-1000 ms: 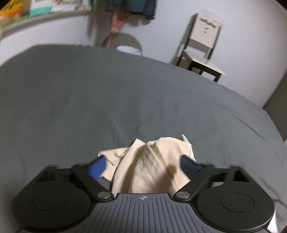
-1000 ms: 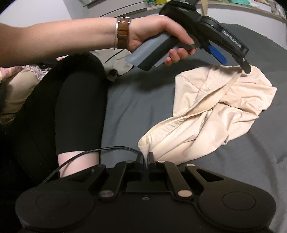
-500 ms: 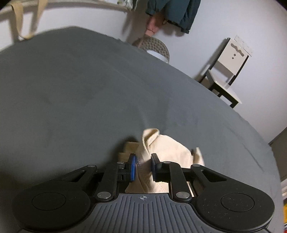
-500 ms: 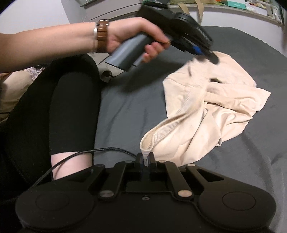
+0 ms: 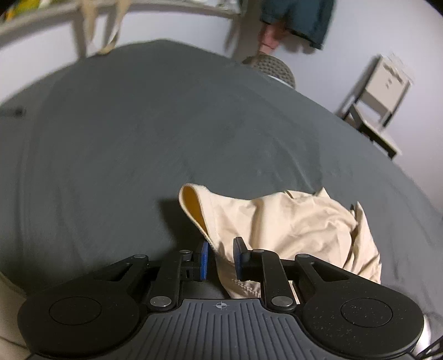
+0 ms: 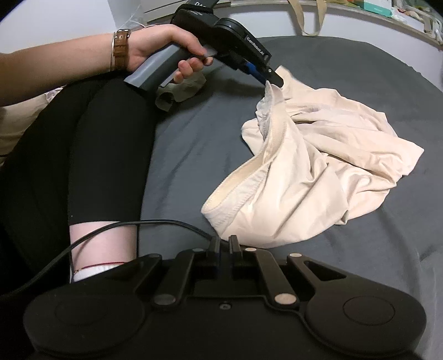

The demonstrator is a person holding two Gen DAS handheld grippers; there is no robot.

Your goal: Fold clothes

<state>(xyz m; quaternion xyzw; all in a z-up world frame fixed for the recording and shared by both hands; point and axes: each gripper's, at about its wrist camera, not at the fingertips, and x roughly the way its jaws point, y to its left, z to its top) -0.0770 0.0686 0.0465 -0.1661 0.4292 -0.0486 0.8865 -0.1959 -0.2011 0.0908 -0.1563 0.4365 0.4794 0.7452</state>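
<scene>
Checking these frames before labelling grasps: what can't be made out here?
- Right gripper: whether it pinches the cream fabric garment; the fingers nearly meet, the hem lies just beyond.
- Left gripper: garment's lower edge, hidden behind its body.
- Shelf items: cut off, too small.
- Wooden chair: blurred.

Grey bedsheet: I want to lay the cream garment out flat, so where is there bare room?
The grey bedsheet is bare beyond the cream garment, up to the wall and basket. It is crowded near the person's leg and the olive cloth, where the left hand-held gripper grips the garment.
</scene>
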